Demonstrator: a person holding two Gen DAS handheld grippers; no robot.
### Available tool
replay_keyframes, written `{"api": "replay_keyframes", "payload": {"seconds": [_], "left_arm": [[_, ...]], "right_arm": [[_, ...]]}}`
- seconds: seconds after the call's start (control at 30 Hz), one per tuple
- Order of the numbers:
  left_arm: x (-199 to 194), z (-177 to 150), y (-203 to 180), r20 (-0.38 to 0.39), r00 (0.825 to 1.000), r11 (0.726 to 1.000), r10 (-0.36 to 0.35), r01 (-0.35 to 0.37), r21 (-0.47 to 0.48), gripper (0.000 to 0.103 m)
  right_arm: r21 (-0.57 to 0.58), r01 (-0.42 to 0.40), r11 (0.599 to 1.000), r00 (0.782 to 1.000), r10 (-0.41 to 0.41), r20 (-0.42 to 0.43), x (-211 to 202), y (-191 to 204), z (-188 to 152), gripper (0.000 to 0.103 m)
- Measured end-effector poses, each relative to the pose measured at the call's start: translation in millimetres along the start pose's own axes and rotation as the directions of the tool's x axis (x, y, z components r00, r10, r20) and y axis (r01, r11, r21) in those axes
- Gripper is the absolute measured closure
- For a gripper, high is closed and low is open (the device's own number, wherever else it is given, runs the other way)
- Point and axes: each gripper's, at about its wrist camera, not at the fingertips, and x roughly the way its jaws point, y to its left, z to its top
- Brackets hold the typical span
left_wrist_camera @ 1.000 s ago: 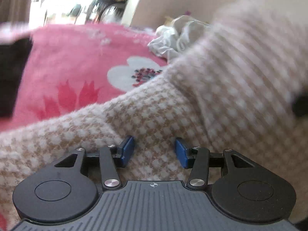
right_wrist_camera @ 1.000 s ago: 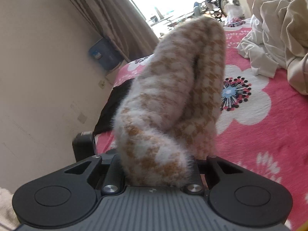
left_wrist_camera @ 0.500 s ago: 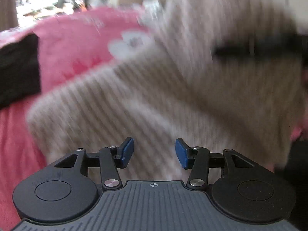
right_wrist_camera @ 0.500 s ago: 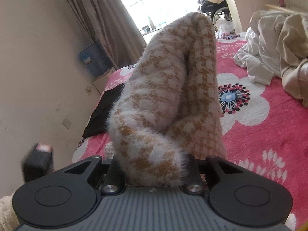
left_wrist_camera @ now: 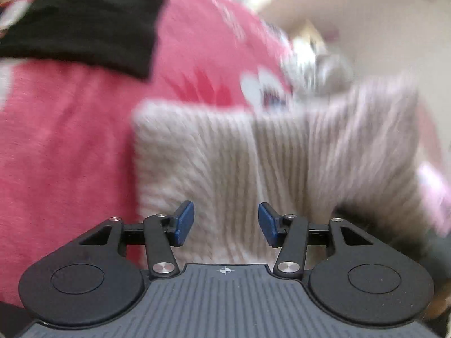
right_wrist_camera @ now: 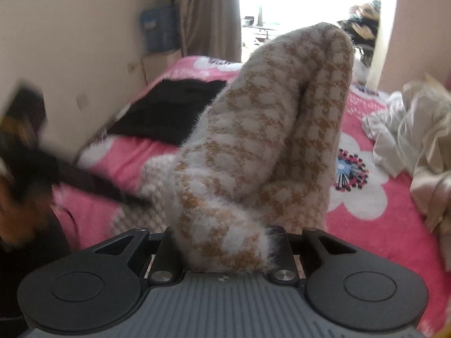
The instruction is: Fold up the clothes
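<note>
Now one fuzzy sweater (right_wrist_camera: 267, 146) lies on the pink blanket (right_wrist_camera: 394, 225), clamped in the right gripper (right_wrist_camera: 225, 253); the left gripper (left_wrist_camera: 225, 224), seemingly empty, has widened slightly and swung sideways.

The sweater (right_wrist_camera: 262, 146) is a fuzzy knit in a small tan-and-white houndstooth check, with white fluff standing off its edges. In the right wrist view a thick bunched fold of it rises upright from between the right jaws, tall and rounded at the top, with a deep crease running down its right side. Lower left of that fold, more of the knit spreads flat on the pink flowered bed. In the left wrist view the sweater (left_wrist_camera: 239, 166) is blurred: a pale, roughly squared panel lying on the bed, its left edge straight, its right part lifted higher.
</note>
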Motion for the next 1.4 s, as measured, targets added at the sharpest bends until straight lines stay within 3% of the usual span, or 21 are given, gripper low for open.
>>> {"api": "replay_keyframes", "payload": {"seconds": [0.13, 0.33, 0.53, 0.67, 0.77, 0.9, 1.23, 1.4], "left_arm": [[-23, 9, 15, 0.076, 0.997, 0.998, -0.029, 0.033, -0.044, 0.05], [-44, 11, -2, 0.14, 0.989, 0.999, -0.054, 0.053, 0.014, 0.049], [-47, 16, -25, 0.201, 0.979, 0.991, -0.013, -0.013, 0.13, 0.047], [-50, 23, -39, 0.253, 0.967, 0.982, -0.021, -0.028, 0.189, 0.046], [-45, 28, -52, 0.269, 0.963, 0.965, -0.022, -0.051, 0.258, 0.037], [-18, 35, -59, 0.224, 0.972, 0.951, 0.063, -0.127, 0.282, 0.036], [-13, 39, -65, 0.187, 0.978, 0.954, 0.091, -0.14, 0.265, 0.037], [-40, 38, -73, 0.211, 0.977, 0.957, 0.031, -0.09, 0.276, 0.034]], "right_arm": [[-0.2, 0.094, 0.975, 0.994, -0.103, -0.032, 22, 52, -6, 0.078], [-0.435, 0.263, 0.861, 0.948, -0.314, -0.047, 72, 110, -24, 0.078], [-0.518, 0.342, 0.784, 0.902, -0.428, -0.052, 100, 132, -27, 0.075], [-0.561, 0.381, 0.735, 0.873, -0.485, -0.043, 116, 143, -33, 0.064], [-0.575, 0.408, 0.709, 0.851, -0.523, -0.041, 126, 151, -35, 0.057], [-0.598, 0.443, 0.668, 0.821, -0.57, -0.028, 138, 164, -40, 0.055], [-0.653, 0.469, 0.594, 0.787, -0.617, 0.004, 144, 176, -48, 0.052], [-0.683, 0.472, 0.557, 0.777, -0.629, 0.024, 144, 181, -53, 0.051]]}}
